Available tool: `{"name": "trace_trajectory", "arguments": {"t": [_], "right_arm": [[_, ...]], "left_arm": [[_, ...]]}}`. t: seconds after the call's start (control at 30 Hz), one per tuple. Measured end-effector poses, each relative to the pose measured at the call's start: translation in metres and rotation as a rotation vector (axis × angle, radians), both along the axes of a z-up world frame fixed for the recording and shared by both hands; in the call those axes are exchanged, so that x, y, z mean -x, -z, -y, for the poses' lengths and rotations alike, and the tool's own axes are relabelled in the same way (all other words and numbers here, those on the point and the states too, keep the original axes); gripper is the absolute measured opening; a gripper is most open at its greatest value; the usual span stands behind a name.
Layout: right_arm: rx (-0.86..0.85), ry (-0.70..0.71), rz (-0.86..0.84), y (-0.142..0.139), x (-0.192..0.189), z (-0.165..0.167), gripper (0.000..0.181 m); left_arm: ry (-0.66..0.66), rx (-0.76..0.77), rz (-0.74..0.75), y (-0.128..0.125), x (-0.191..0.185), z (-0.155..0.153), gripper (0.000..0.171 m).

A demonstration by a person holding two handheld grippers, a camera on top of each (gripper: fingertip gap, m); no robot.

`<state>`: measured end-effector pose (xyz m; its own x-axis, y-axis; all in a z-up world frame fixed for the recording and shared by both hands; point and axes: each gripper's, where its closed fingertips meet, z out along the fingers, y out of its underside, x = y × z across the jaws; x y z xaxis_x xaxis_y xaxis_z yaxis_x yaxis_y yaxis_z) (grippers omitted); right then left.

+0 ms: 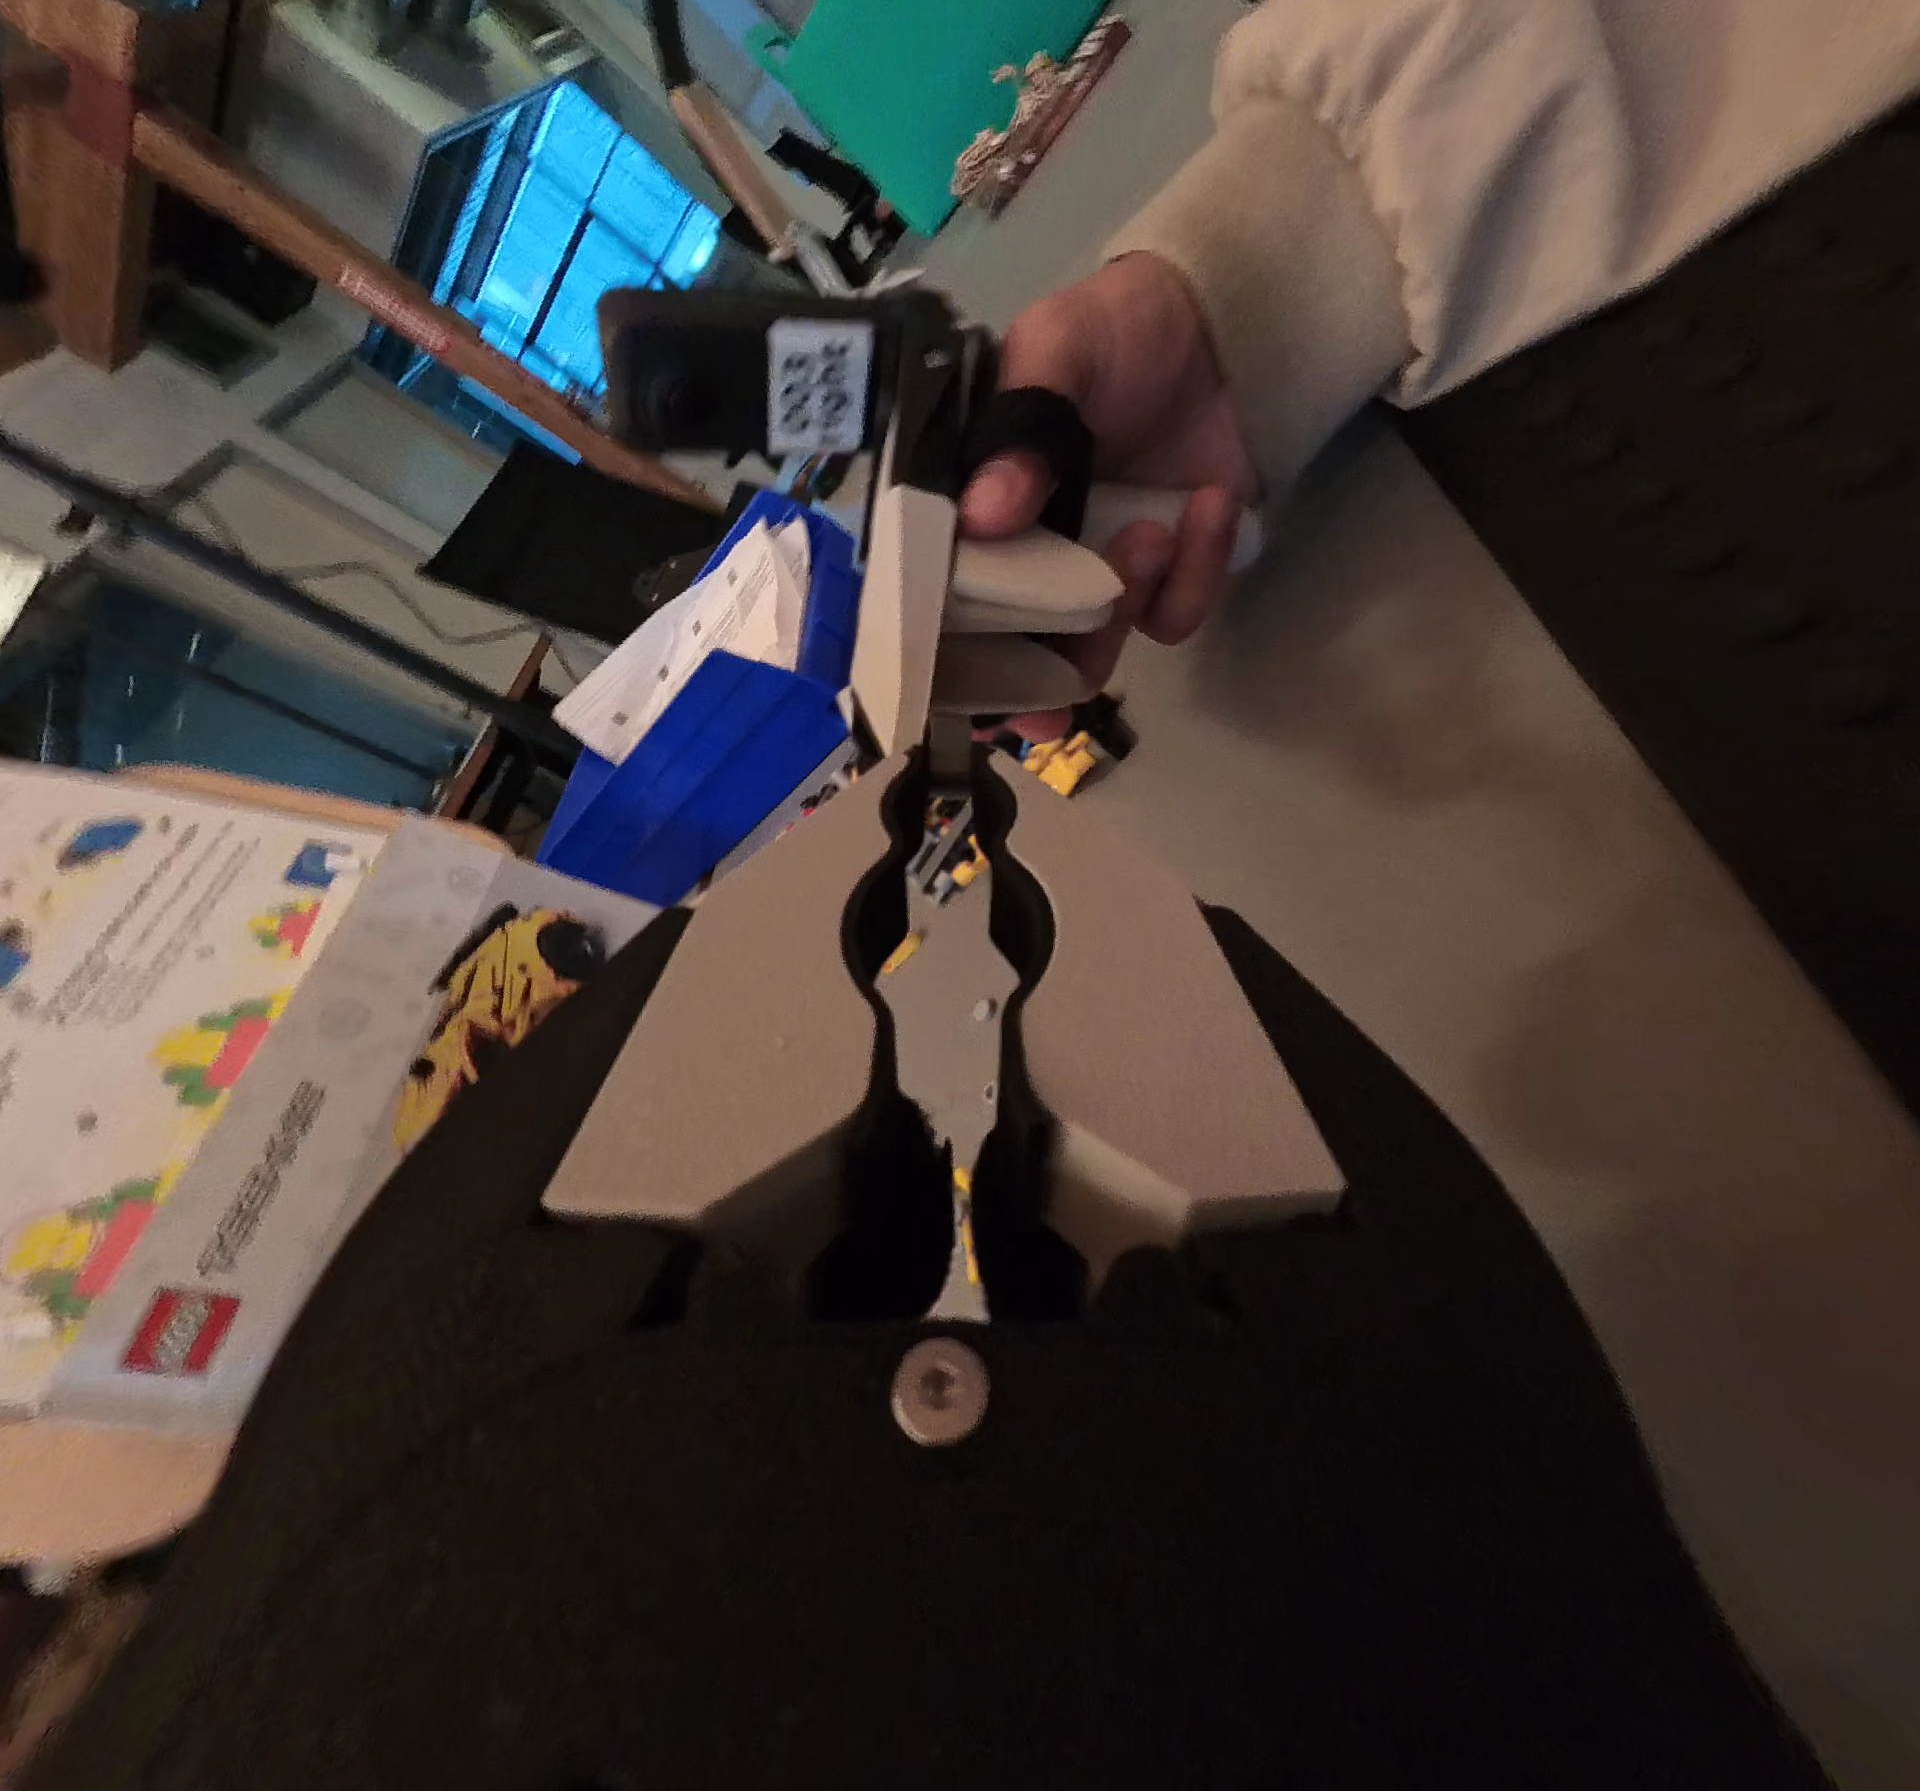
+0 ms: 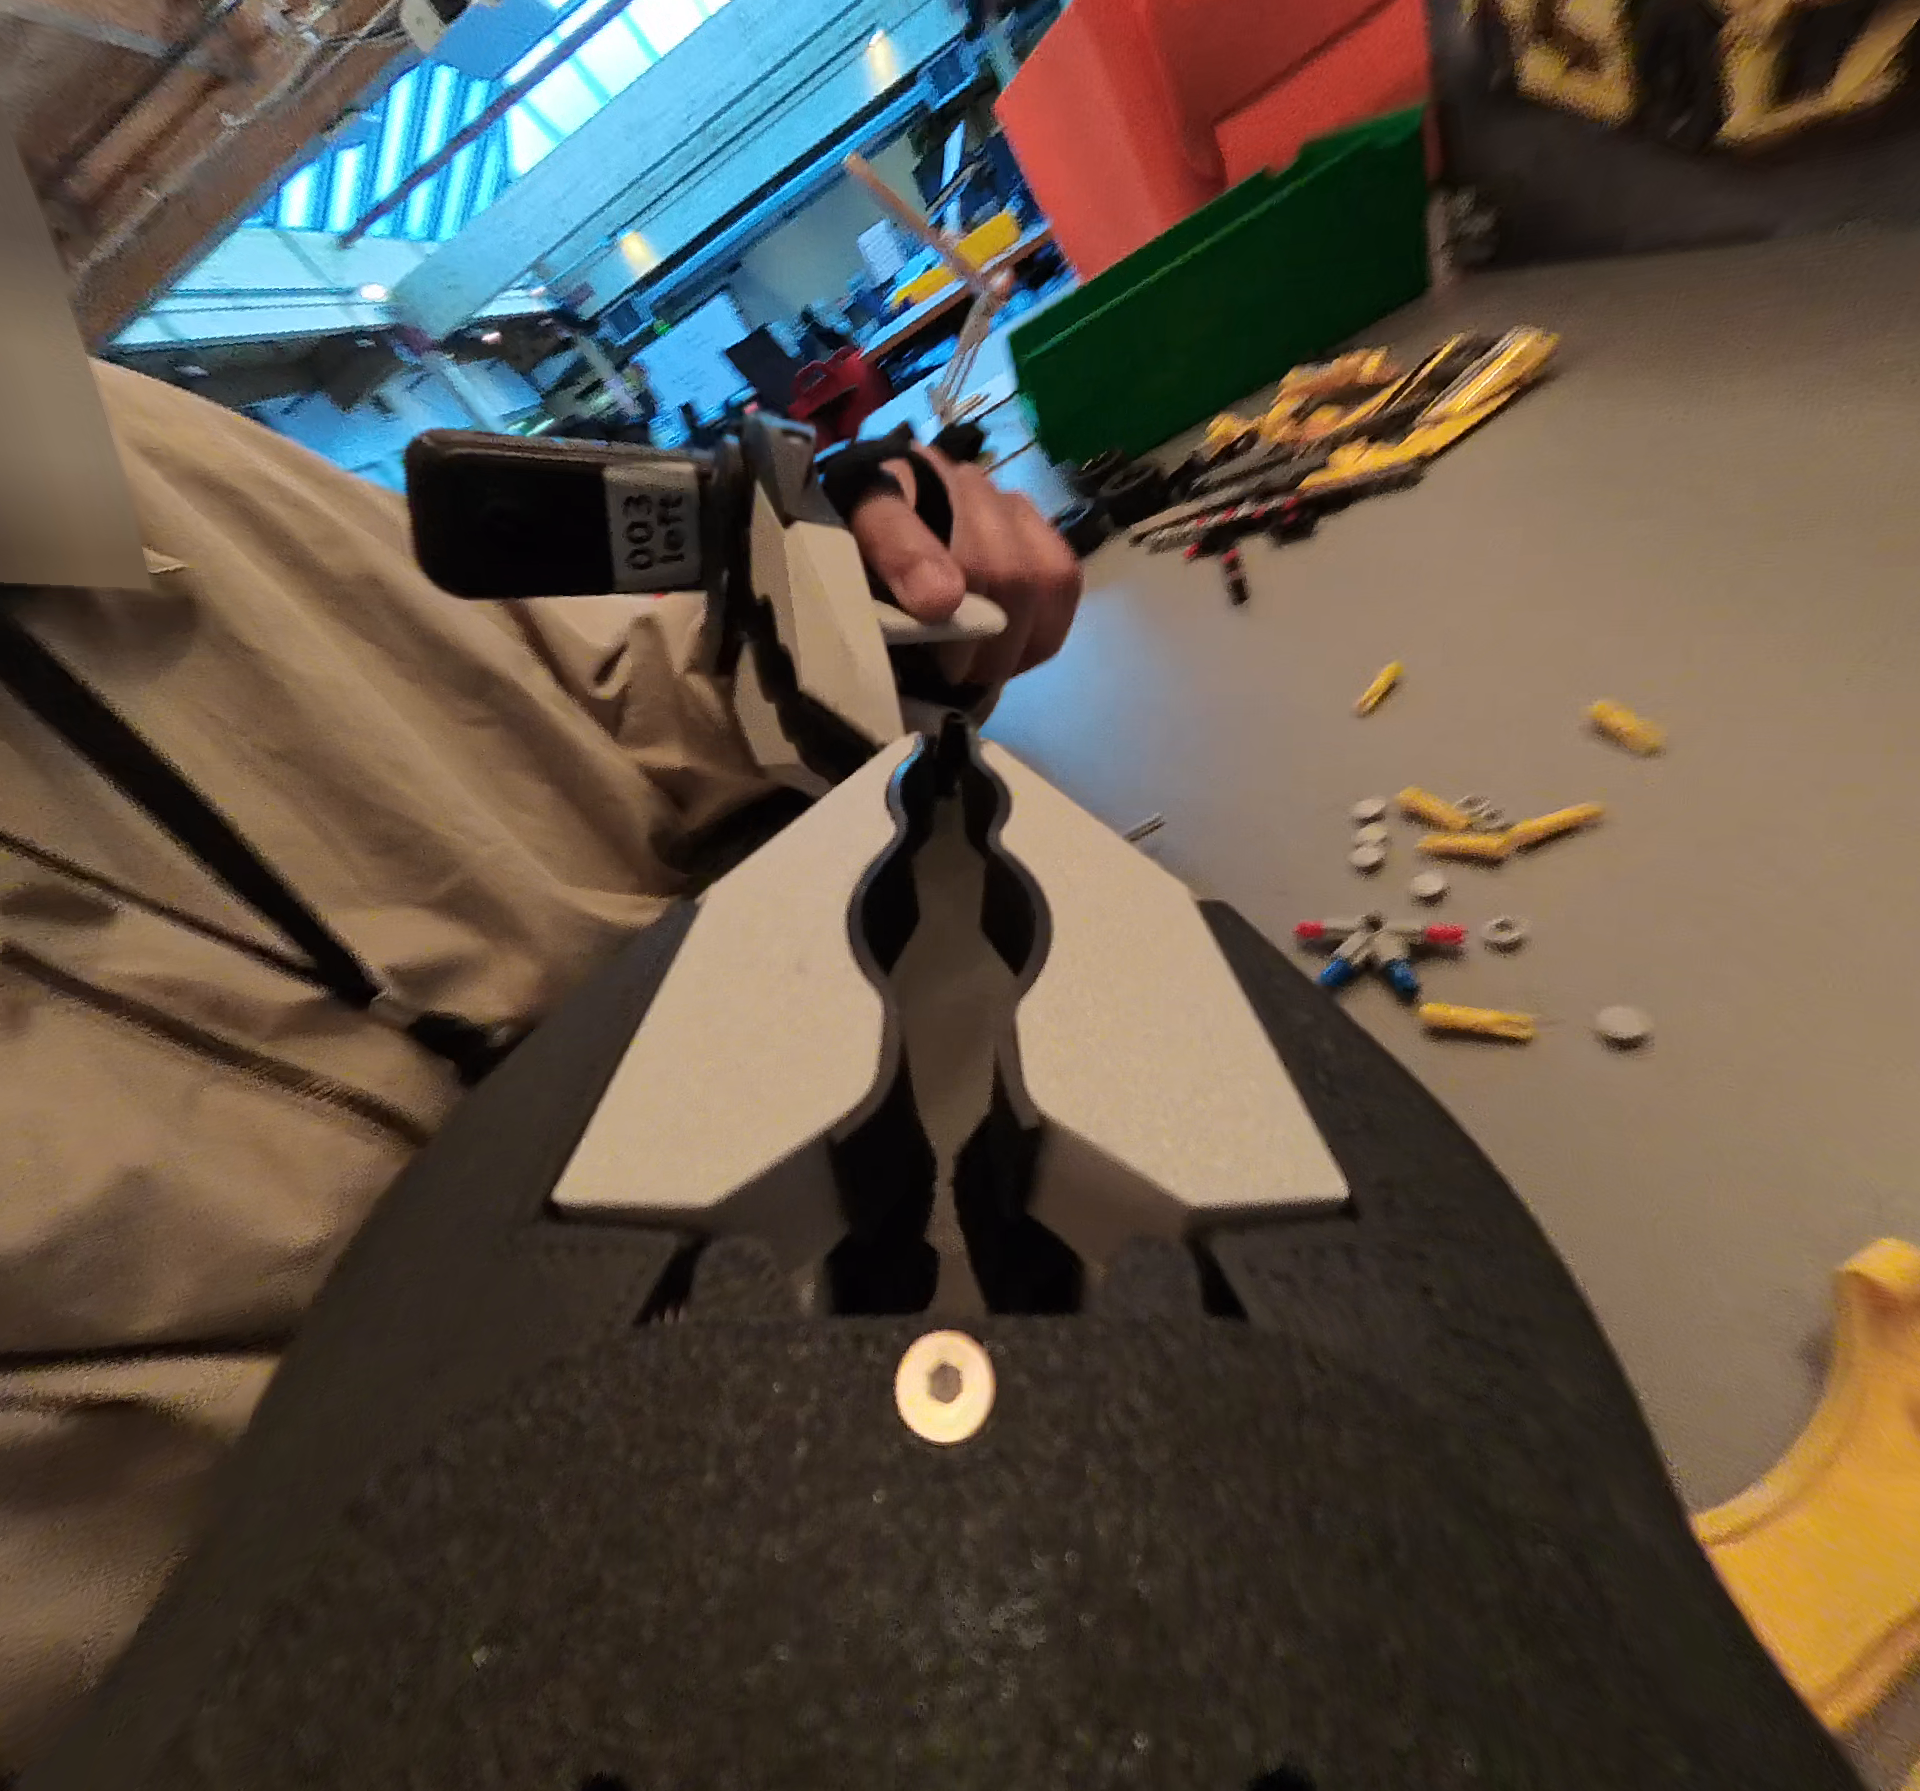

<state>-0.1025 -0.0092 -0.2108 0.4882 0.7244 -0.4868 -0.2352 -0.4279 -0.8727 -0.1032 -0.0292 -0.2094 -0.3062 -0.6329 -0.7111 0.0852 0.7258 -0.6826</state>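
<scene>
My left gripper point(image 1: 945, 767) is shut at its tips, with a small grey piece point(image 1: 949, 739) sticking out of them. Through its gap I see yellow and grey brick parts point(image 1: 951, 858) on the grey table point(image 1: 1403, 858). My right gripper point(image 2: 948, 754) is shut on a small black pin point(image 2: 948, 742). The two grippers meet tip to tip above the table. A hand holds the right gripper in the left wrist view point(image 1: 904, 598), and a hand holds the left gripper in the right wrist view point(image 2: 821, 640).
A printed box and booklet point(image 1: 208, 1066) and a blue bin with papers point(image 1: 707, 765) lie at the left. Loose yellow pins and small parts point(image 2: 1496, 837), a pile of yellow and black parts point(image 2: 1330, 463), a green bin point(image 2: 1226, 307) and an orange bin point(image 2: 1216, 68) lie at the right. A yellow part point(image 2: 1839, 1492) is close by. The tips of both grippers are at nearly the same place.
</scene>
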Motion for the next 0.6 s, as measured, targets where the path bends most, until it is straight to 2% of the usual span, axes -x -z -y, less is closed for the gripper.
{"name": "trace_trajectory", "arguments": {"t": [0.1, 0.13, 0.27, 0.37, 0.6], "right_arm": [[-0.095, 0.204, 0.093, -0.006, -0.016, -0.022, 0.003], [-0.118, 0.251, 0.133, -0.006, -0.019, -0.026, 0.003], [-0.23, 0.339, 0.186, -0.019, -0.019, -0.031, 0.003], [-0.248, 0.329, 0.16, -0.024, -0.014, -0.03, 0.003], [-0.242, 0.293, 0.16, -0.021, -0.001, -0.031, 0.003]], "left_arm": [[-0.105, 0.319, -0.085, -0.006, -0.01, -0.02, 0.015], [-0.107, 0.443, -0.131, -0.006, -0.013, -0.024, 0.029], [-0.044, 0.801, -0.208, -0.014, -0.015, -0.033, 0.032], [0.003, 0.895, -0.253, -0.012, -0.015, -0.031, 0.028], [0.012, 0.922, -0.233, -0.011, -0.018, -0.027, 0.019]]}}
